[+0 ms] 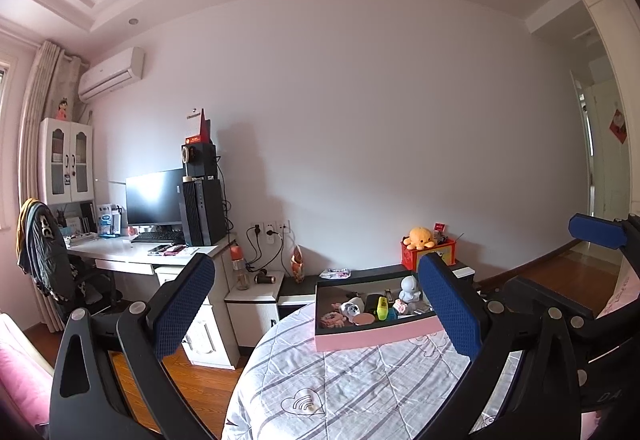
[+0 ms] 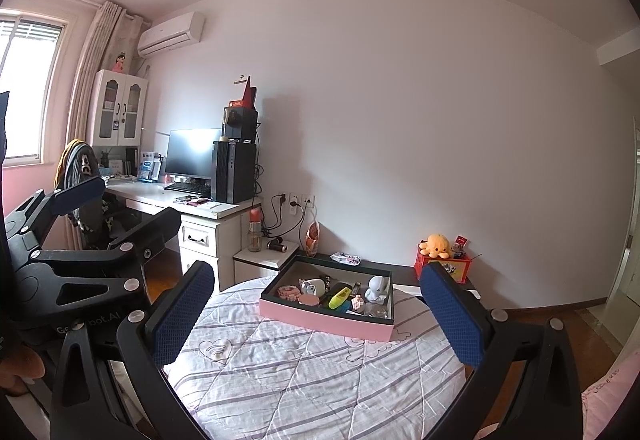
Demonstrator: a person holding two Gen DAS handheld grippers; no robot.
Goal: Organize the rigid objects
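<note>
The bed (image 2: pixel 304 372) is covered with a soft quilted cloth, matt, with stitched lines and fine wrinkles. At its far edge the box (image 2: pixel 320 314) has smooth pink walls that look like card, and a dark matt inside. In it, the white figurine (image 2: pixel 378 290) seems smooth and slightly glossy. The left tool (image 1: pixel 320 304) and the right tool (image 2: pixel 320 316) are of matt black plastic with shiny metal rivets; their blue pads (image 2: pixel 180 316) look rough, like a rubber grid. The floor (image 1: pixel 192 388) is glossy wood.
</note>
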